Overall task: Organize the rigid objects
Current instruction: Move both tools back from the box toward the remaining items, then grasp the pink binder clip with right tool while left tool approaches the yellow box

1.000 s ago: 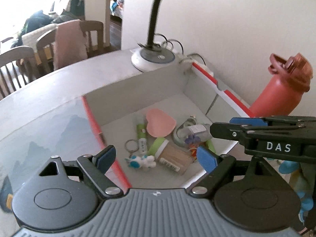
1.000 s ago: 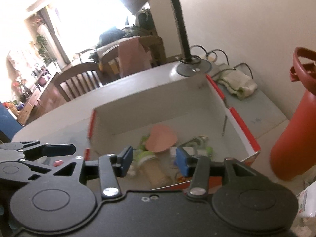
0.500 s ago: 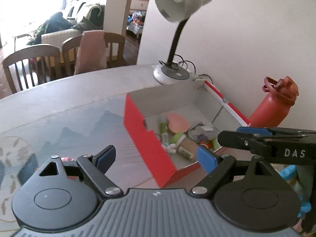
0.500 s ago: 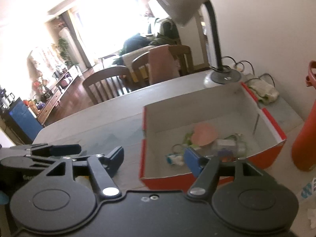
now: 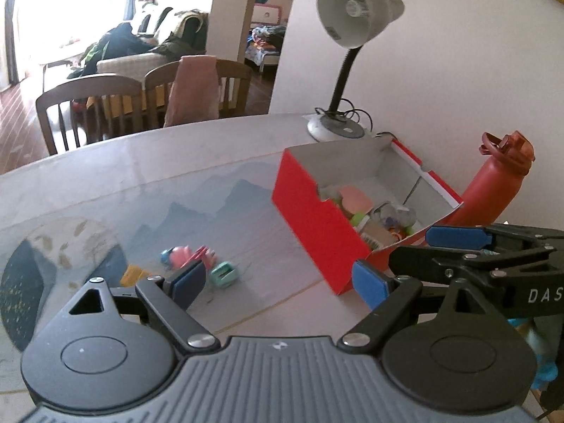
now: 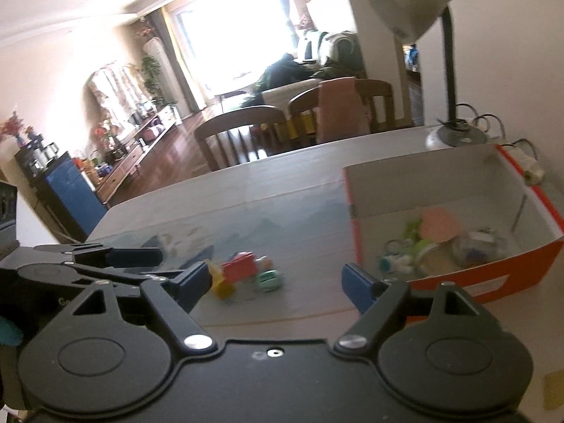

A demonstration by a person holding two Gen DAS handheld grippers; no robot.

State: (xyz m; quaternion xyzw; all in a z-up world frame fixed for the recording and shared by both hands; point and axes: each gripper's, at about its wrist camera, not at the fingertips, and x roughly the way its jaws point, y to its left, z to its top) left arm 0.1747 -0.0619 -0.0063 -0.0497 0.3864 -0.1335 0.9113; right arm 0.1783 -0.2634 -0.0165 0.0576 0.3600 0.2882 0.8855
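Both grippers' jaws released, empty; small toys (image 5: 197, 262) on table (image 5: 105, 183) beside red box (image 5: 310, 218).

- A plain pale wall (image 5: 440, 81) stands behind the table (image 5: 176, 155).
- A grey desk lamp (image 5: 352, 14) rests on the table's far edge.
- Wooden chairs (image 5: 88, 105) stand at the table, a pink cloth (image 5: 194, 91) draped over one.
- Bright windows (image 6: 229, 24) wash out the room.
- Dark wooden floor (image 6: 169, 162).
- A sofa (image 5: 141, 60) is piled with clothes.
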